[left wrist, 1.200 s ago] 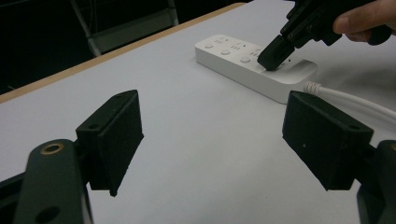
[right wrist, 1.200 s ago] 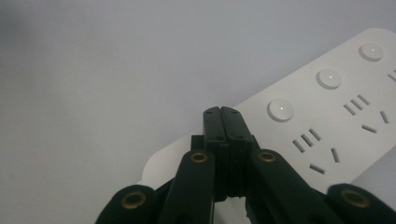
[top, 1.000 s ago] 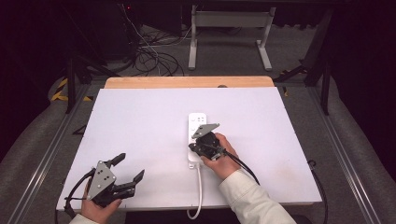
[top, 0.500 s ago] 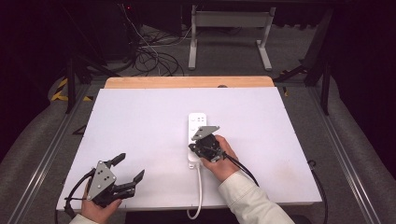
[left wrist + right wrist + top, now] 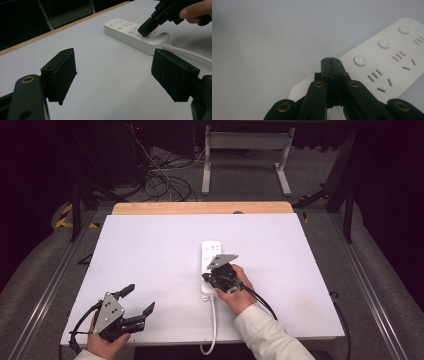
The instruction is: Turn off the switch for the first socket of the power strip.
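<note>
While nothing has shifted, your right gripper [image 5: 214,279], jaws closed and empty, presses the white power strip [image 5: 211,257]; your left gripper [image 5: 137,301] waits open nearby, so pressing continues.

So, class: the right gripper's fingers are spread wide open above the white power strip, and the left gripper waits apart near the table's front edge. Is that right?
Not quite. The right gripper has its fingers pressed shut together over the white power strip, as the right gripper view shows. The left gripper does wait apart near the front edge of the table.

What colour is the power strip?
White, power strip with matching white cable; clearest in the left gripper view.
</note>
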A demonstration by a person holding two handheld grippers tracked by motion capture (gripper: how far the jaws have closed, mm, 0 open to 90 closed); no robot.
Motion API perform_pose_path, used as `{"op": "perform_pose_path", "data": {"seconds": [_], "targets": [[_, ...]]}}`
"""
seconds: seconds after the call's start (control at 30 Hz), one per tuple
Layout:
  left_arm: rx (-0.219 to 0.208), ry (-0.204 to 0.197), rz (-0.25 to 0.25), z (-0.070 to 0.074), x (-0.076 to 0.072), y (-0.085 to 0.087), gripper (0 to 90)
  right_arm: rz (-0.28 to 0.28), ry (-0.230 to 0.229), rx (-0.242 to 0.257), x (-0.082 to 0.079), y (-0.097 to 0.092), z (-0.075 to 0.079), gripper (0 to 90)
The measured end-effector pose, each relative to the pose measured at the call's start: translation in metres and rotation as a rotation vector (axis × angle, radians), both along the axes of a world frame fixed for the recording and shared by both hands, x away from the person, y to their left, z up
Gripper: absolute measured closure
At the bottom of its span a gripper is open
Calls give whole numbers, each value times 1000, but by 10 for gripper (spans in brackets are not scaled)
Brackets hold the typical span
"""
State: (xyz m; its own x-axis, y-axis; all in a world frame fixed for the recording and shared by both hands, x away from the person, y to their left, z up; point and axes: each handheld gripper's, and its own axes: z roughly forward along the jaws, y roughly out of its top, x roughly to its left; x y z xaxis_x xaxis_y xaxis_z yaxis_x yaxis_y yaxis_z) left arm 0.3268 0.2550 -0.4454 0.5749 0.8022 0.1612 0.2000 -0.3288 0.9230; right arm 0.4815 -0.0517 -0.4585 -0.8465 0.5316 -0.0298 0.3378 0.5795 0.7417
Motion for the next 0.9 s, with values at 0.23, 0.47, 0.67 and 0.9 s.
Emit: {"op": "perform_pose_path", "data": {"seconds": [0.23, 0.47, 0.67, 0.9], "targets": [[0, -4, -2, 0, 1, 1, 206, 33, -33, 78, -8, -6, 20, 900], [1, -6, -3, 1, 0, 1, 206, 41, -56, 88, -13, -10, 30, 900], [-2, -2, -2, 0, 1, 1, 206, 64, -71, 100, -17, -11, 37, 900], [-8, 6, -1, 0, 1, 1, 206, 75, -79, 104, -18, -12, 39, 900]]}}
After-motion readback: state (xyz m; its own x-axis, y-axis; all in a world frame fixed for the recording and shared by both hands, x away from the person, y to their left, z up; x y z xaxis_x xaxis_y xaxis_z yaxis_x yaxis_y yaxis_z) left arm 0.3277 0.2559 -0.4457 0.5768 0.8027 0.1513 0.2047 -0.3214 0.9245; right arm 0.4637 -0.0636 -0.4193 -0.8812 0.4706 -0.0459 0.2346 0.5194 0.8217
